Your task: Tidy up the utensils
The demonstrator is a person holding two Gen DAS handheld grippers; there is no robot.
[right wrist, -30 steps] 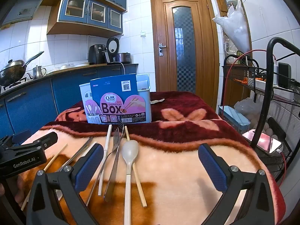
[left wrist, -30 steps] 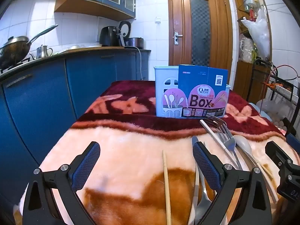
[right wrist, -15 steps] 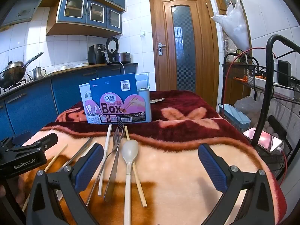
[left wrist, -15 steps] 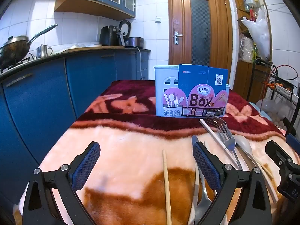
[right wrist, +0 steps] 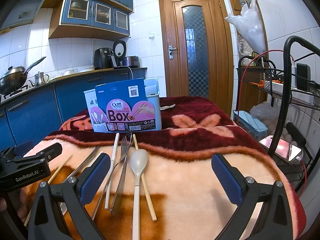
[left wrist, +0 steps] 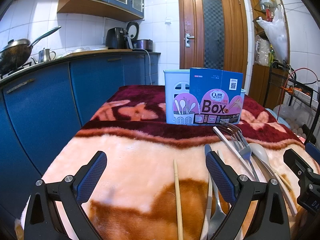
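Note:
A pale blue utensil holder with a blue "Chopsticks Box" card stands at the back of the blanket-covered table; it also shows in the right wrist view. Loose utensils lie in front of it: forks, a cream spoon, wooden chopsticks and a white chopstick. In the left wrist view a chopstick lies between the fingers, with the forks and spoon to the right. My left gripper is open and empty. My right gripper is open and empty above the spoon handle.
The table wears a pink, brown and maroon blanket. Blue kitchen cabinets run along the left. A wire rack with a phone stands at the right. A small spoon lies behind the holder.

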